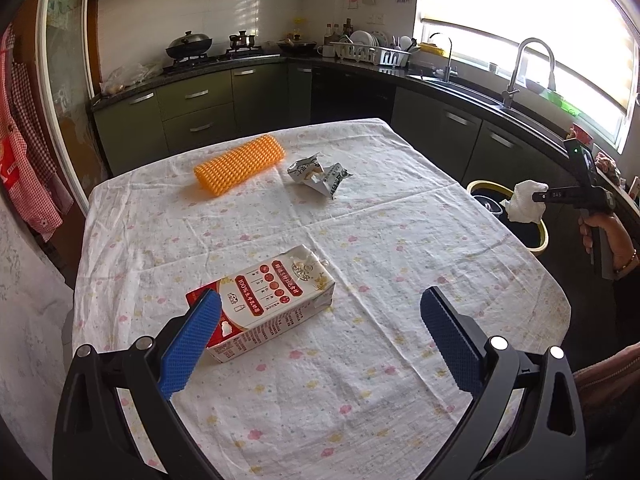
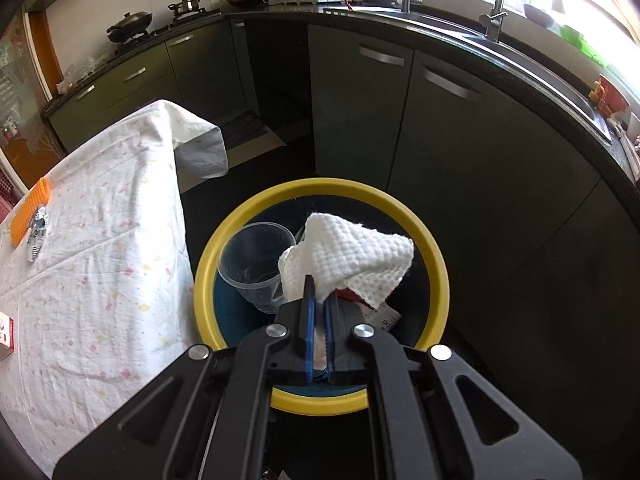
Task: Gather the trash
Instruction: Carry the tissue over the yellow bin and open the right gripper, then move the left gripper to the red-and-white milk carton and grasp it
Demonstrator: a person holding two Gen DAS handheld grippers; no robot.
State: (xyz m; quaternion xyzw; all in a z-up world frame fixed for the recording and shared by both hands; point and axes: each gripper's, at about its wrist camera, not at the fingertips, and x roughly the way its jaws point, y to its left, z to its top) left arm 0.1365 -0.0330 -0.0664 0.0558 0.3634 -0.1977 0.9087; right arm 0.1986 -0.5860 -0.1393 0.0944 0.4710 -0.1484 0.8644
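Right wrist view: we saw right gripper (image 2: 319,300) clamped on white paper towel (image 2: 352,256), yellow-rimmed bin (image 2: 434,256) directly below, clear plastic cup (image 2: 256,264) inside. Left gripper (image 1: 320,312) spread wide, milk carton (image 1: 266,304) beside its left finger on desk (image 1: 360,400).

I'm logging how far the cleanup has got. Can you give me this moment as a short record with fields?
right tongs: shut on a white paper towel, held above the bin
bin: yellow rim, on the floor beside the table; a clear plastic cup lies inside
left tongs: open, over the table near the milk carton
still on tablecloth: milk carton, crumpled wrapper, orange bumpy roller
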